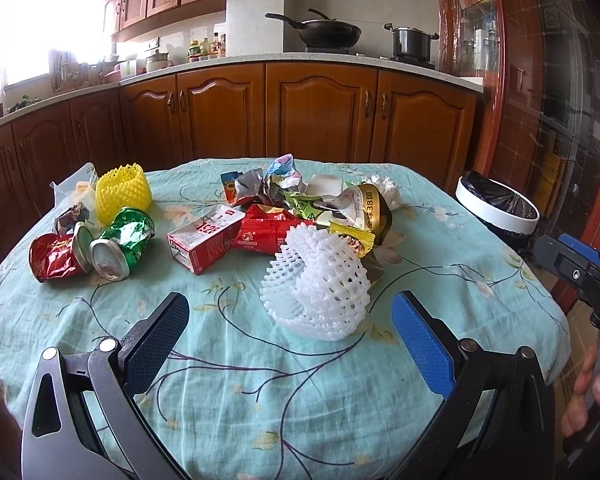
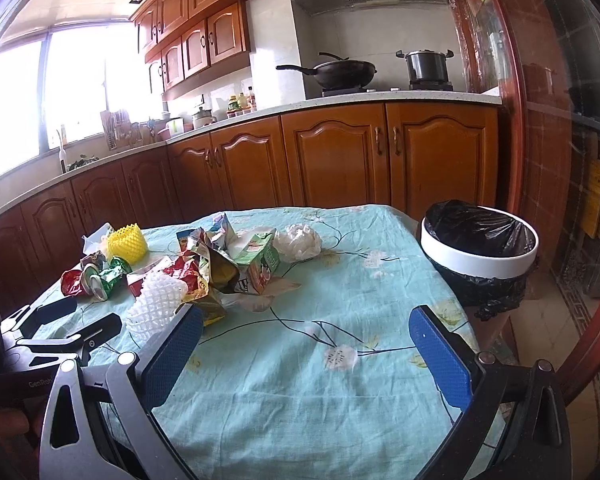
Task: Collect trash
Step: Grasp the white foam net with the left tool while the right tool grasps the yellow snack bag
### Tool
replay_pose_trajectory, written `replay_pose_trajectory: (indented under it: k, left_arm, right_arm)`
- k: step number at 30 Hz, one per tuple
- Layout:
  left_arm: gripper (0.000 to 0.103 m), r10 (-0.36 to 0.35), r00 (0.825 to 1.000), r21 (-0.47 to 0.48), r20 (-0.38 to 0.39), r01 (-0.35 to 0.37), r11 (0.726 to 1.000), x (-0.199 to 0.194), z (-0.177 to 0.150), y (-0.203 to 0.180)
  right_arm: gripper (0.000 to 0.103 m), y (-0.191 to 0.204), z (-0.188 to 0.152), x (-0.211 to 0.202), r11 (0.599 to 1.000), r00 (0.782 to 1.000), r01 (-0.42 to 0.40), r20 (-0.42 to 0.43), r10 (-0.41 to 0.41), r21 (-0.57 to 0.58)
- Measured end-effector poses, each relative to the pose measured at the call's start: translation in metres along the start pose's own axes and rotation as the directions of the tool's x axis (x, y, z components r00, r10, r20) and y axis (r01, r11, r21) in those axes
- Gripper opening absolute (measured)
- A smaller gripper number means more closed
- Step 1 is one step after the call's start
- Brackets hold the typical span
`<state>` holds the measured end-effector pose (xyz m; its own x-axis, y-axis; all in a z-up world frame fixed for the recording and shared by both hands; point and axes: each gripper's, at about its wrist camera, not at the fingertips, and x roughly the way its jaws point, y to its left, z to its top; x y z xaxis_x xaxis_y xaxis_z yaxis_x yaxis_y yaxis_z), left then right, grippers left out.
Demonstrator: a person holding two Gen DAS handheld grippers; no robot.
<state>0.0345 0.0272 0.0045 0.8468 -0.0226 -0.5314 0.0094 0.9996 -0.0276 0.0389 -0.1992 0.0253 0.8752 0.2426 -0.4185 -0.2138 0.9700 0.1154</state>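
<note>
Trash lies in a heap on the table's teal floral cloth point(image 1: 260, 380). A white foam fruit net point(image 1: 318, 284) lies nearest, just ahead of my open, empty left gripper point(image 1: 292, 312). Behind it are a red carton point(image 1: 206, 242), red snack wrappers point(image 1: 268, 228), a gold wrapper point(image 1: 370, 208), a crushed green can point(image 1: 124, 242), a crushed red can point(image 1: 58, 256) and a yellow foam net point(image 1: 122, 192). My right gripper point(image 2: 306, 334) is open and empty over bare cloth point(image 2: 320, 400). The white bin point(image 2: 480, 248) with a black liner stands past the table's right edge.
Wooden kitchen cabinets point(image 1: 320, 112) run behind the table, with a wok point(image 1: 324, 32) and a pot point(image 1: 412, 42) on the counter. A crumpled white tissue point(image 2: 300, 242) lies at the far side. The left gripper also shows in the right wrist view point(image 2: 76, 316).
</note>
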Motion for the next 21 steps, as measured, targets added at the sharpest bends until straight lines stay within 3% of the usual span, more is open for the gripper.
replay_pose_trajectory:
  k: [4, 7, 9, 14, 20, 21]
  left_arm:
    - [0.103, -0.003, 0.999, 0.008, -0.035, 0.003, 1.000, 0.012, 0.003, 0.003]
    - [0.103, -0.013, 0.998, 0.005, -0.054, 0.014, 1.000, 0.019, 0.007, 0.005]
    - [0.102, -0.017, 0.998, 0.008, -0.062, 0.017, 1.000, 0.023, 0.009, 0.006]
    - [0.101, -0.042, 0.995, 0.020, -0.095, 0.044, 0.999, 0.036, 0.013, 0.005]
    - [0.085, -0.074, 0.987, 0.010, -0.143, 0.076, 0.997, 0.051, 0.011, 0.007]
    - [0.074, -0.084, 0.985, 0.004, -0.153, 0.086, 0.996, 0.053, 0.010, 0.008]
  right_arm:
    - [0.099, 0.001, 0.008, 0.015, 0.997, 0.997, -0.069, -0.037, 0.069, 0.018]
    - [0.090, 0.002, 0.015, 0.029, 0.991, 0.990, -0.124, -0.067, 0.127, 0.046]
    - [0.077, 0.003, 0.020, 0.040, 0.985, 0.982, -0.160, -0.086, 0.165, 0.066]
    - [0.068, 0.011, 0.030, 0.069, 0.968, 0.960, -0.235, -0.133, 0.245, 0.090]
    - [0.064, 0.033, 0.040, 0.098, 0.954, 0.936, -0.296, -0.183, 0.301, 0.053]
    - [0.063, 0.037, 0.041, 0.102, 0.951, 0.931, -0.306, -0.193, 0.309, 0.048]
